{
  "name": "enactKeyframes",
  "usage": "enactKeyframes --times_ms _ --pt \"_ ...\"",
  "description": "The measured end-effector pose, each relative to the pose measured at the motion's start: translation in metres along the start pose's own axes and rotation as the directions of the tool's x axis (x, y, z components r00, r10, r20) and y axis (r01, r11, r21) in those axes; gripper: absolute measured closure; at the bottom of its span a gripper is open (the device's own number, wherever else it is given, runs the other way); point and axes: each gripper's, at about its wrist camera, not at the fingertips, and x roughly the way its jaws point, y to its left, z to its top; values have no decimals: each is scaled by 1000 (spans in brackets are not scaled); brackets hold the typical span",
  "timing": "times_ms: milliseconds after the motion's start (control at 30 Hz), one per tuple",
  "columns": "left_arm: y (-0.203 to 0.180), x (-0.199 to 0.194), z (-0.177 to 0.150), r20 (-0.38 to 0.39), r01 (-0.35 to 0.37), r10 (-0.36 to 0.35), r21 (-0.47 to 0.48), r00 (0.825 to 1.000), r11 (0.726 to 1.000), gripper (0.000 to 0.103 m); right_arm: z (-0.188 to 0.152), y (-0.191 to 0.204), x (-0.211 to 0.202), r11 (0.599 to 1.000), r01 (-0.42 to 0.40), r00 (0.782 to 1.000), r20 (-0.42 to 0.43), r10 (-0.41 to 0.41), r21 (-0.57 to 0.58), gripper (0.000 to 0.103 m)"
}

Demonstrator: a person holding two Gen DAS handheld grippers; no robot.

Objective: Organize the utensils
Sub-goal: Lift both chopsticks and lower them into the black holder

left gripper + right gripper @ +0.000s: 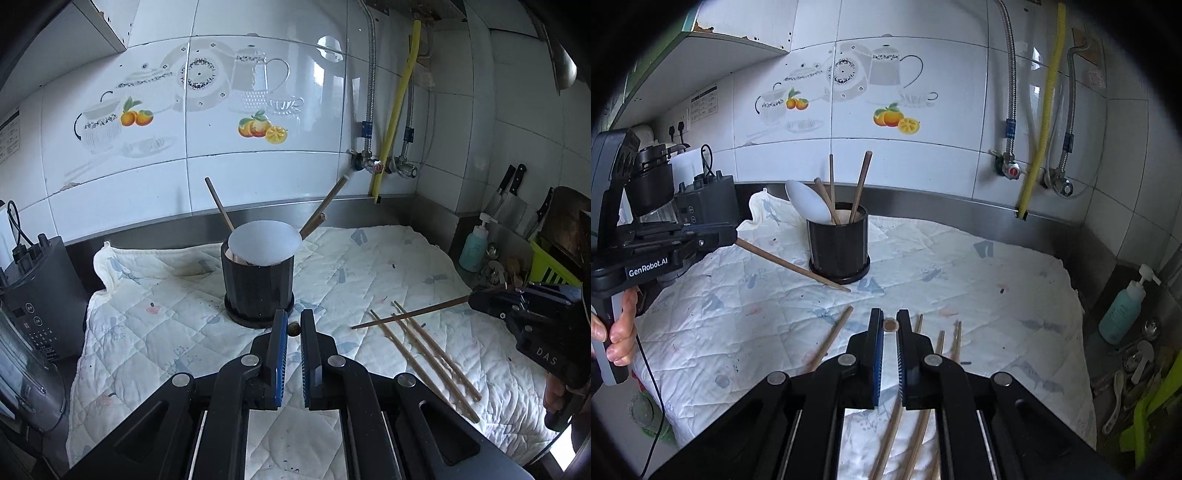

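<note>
The black utensil holder [258,284] stands upright on the quilted cloth [155,332] that covers the counter [369,210], directly ahead of the left claw [294,325]. It contains a white spoon [264,242], bowl uppermost, and several wooden chopsticks [219,203] leaning against its rim.

Left claw: jaws nearly closed, clenched on one wooden chopstick [792,264]. In the left wrist view only the chopstick's butt end shows between the pads. In the right wrist view the stick slopes down from the claw, its tip close to the cloth in front of the holder's base.

Right claw [889,326]: jaws nearly closed, clenched on a second chopstick [410,314]. In the left wrist view this stick extends from the claw toward the holder and crosses above the loose chopsticks [428,350].

The loose chopsticks lie on the cloth beneath and just ahead of the right claw, to the right of the left claw. A teal pump bottle [1121,314] stands off the cloth, far right of the right claw. A dark appliance [40,295] stands left of the left claw.
</note>
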Motion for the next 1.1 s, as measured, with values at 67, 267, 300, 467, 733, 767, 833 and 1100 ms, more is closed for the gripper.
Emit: enactKeyframes --times_ms 67,267,300,467,733,767,833,1100 --pt "2 -3 6 15 -6 6 6 1000 1000 97 10 -3 3 1000 -13 1000 6 13 -9 94" --pt "10 -12 24 46 -11 10 18 999 1000 97 38 -10 12 999 -39 999 11 39 -25 94" --pt "10 -13 27 48 -13 12 16 999 1000 97 43 -11 12 999 -41 999 14 42 -28 94" --pt "19 -24 45 72 -28 27 11 997 1000 97 65 -13 14 997 -50 998 25 51 -50 94" --pt "27 -50 89 151 -77 69 53 986 996 97 104 -17 13 996 -53 996 65 57 -69 94" --pt "28 -53 95 163 -86 75 59 984 995 97 111 -18 13 996 -52 996 72 57 -70 94" --pt "29 -60 109 190 -105 90 72 978 992 97 123 -20 14 996 -54 995 83 60 -69 94" --pt "39 -68 168 264 -144 115 95 958 985 97 170 -20 23 994 -81 988 123 89 -69 94"
